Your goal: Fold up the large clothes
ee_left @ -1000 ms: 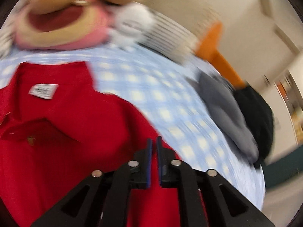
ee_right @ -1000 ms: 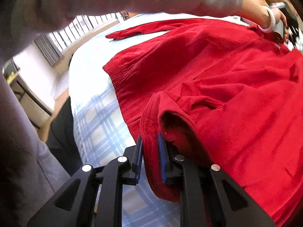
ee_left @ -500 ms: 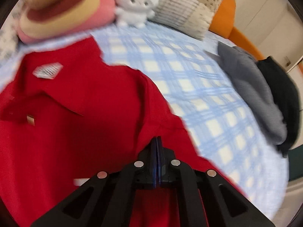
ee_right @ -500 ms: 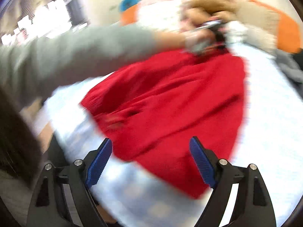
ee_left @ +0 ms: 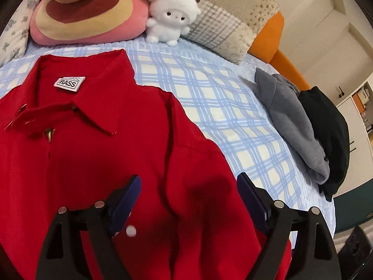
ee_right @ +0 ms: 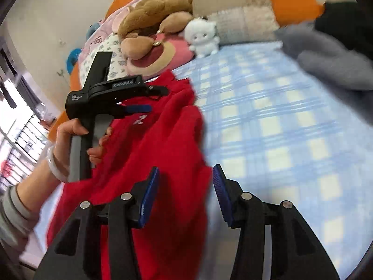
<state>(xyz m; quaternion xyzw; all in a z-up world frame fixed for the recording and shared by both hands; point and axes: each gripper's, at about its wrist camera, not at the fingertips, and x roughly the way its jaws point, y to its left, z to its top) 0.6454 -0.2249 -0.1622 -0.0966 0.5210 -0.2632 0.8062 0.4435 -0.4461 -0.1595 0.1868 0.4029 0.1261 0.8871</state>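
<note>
Now red polo shirt (ee_left: 98,154) flat on the checked bed (ee_left: 209,98), collar up toward the plush toys (ee_left: 172,18), one side already folded inward to narrow it. Left tool (ee_left: 186,200) springing apart just above the fold, nothing pinched; right tool (ee_right: 185,198) narrowing over the shirt's edge, pads not yet pressing, likely for the next fold.

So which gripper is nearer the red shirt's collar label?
Left. The left gripper hovers over the red shirt just below the collar label; the right gripper is farther down, at the shirt's side edge.
</note>
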